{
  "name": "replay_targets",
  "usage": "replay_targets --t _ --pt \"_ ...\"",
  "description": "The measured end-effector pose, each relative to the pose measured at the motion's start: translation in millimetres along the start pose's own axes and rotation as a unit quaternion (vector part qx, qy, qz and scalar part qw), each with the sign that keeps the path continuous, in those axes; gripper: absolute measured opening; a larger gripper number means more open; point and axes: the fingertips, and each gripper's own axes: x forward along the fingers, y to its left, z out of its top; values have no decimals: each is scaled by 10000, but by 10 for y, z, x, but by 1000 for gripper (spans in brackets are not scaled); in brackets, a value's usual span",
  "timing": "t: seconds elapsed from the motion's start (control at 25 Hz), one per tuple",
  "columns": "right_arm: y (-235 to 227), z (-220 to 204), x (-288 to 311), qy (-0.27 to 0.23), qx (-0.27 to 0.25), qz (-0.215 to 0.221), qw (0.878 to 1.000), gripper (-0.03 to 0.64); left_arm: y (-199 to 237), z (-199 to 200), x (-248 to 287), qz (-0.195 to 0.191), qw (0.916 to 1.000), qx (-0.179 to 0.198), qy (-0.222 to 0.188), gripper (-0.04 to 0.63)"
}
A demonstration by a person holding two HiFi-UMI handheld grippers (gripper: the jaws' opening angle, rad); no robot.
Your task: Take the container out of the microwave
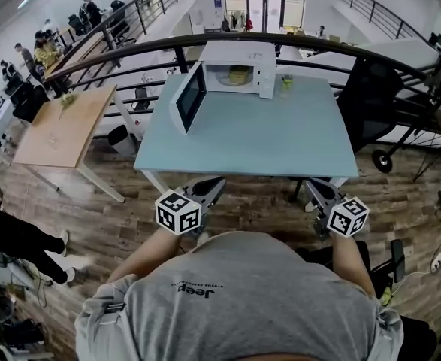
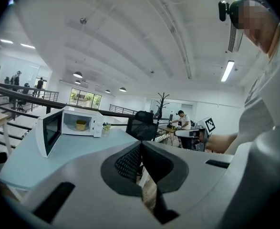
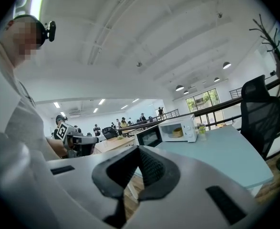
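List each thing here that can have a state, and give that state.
Microwave door: open, swung out to the left.
Container: inside the microwave, not yet taken out.
Left hand-held gripper: shut, nothing between its jaws.
Right hand-held gripper: shut, nothing between its jaws.
Small jar: upright on the table, beside the microwave.
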Motion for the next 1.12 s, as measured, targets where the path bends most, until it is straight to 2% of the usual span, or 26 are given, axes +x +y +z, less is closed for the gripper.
replay_targets --t 0.2,0.32,0.44,0.76,0.92,1.12 --pt "-75 -20 360 163 -28 -78 9998 17 394 -8 133 -147 9998 -127 -16 18" --pt "-166 31 670 163 -46 -253 9995 17 733 38 238 -302 9995 10 -40 18" --pt "-223 167 1104 115 -69 -408 9991 17 1142 178 321 -456 9986 253 -85 18" --pt "-131 593 2503 13 -132 -545 9984 17 2444 689 269 -703 9964 457 -93 18" --pt "-104 654 3042 46 -72 -625 9980 17 2954 833 262 -844 9955 425 -100 18" --pt "-128 664 3453 231 -81 -808 9964 17 3363 898 298 -1051 9937 380 -108 18"
